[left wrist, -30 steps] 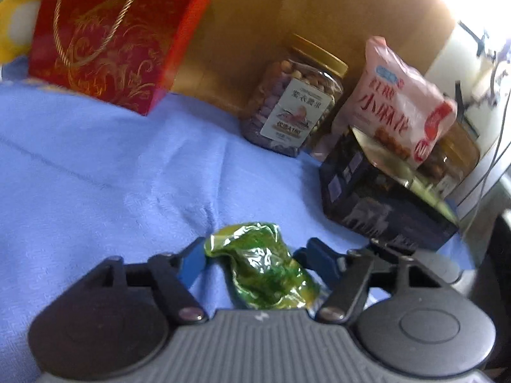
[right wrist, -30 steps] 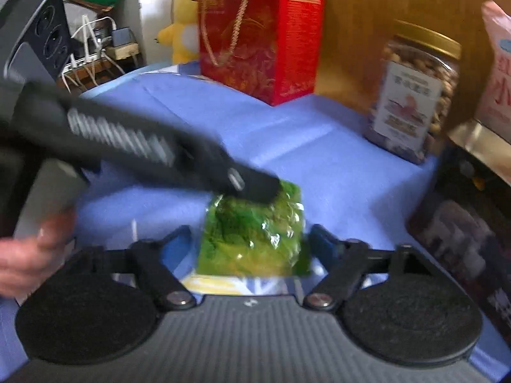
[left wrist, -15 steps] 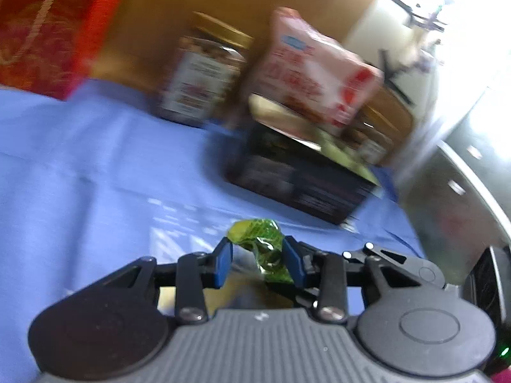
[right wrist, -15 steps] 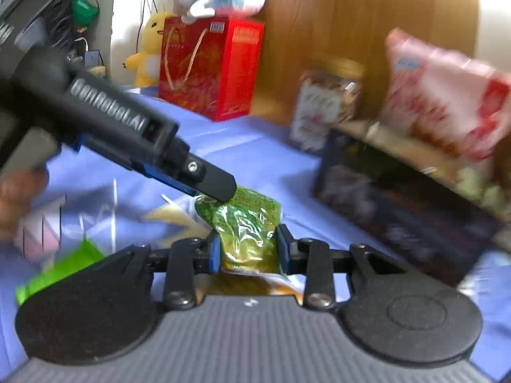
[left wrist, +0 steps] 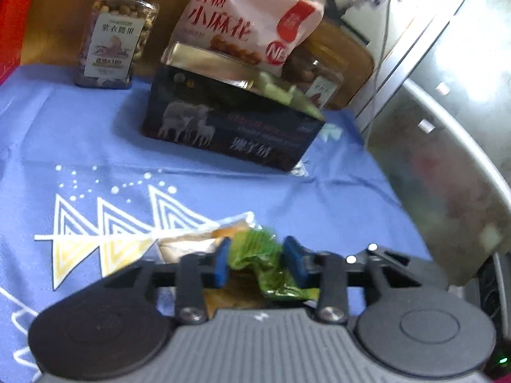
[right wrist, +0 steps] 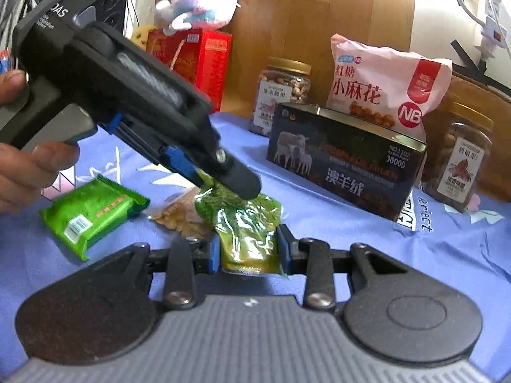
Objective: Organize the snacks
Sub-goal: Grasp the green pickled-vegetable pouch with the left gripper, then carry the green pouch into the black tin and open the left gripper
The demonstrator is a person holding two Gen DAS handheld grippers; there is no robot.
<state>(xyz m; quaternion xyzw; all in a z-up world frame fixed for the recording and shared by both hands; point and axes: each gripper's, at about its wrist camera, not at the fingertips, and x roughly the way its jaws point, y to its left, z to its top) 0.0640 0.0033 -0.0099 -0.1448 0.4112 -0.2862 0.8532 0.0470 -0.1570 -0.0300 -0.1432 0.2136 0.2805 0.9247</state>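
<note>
Both grippers grip the same green packet (right wrist: pixel 247 223) at once. The right gripper (right wrist: pixel 248 249) has its blue pads (right wrist: pixel 214 252) closed narrowly on the packet's near end, one pad pressing each side edge. The left gripper (right wrist: pixel 223 175) comes in from the upper left of the right wrist view and clamps the packet's far end, which crumples between its fingers; a hand (right wrist: pixel 28 166) holds its handle at the left edge.

In the left wrist view the left gripper (left wrist: pixel 257 263) shows the green packet (left wrist: pixel 255 252) bunched between its two blue pads, held just above the blue cloth (left wrist: pixel 287 198).

Just under and to the left of the held packet lies a clear bag of pale yellow snacks (right wrist: pixel 180 214), though blur makes its contents hard to name. Further left of the right gripper a flat green pack (right wrist: pixel 92 212) with a barcode rests on the cloth.

Ahead and to the right of the right gripper stands a dark box (right wrist: pixel 345 159) with sheep printed on it, its top open. A pink snack bag (right wrist: pixel 383 86) leans behind the box. One jar of nuts (right wrist: pixel 282 92) stands left of the pink bag, another jar (right wrist: pixel 463 156) stands right of the box. A red gift bag (right wrist: pixel 198 60) sits far ahead on the left with a plush toy (right wrist: pixel 201 9) on top.
</note>
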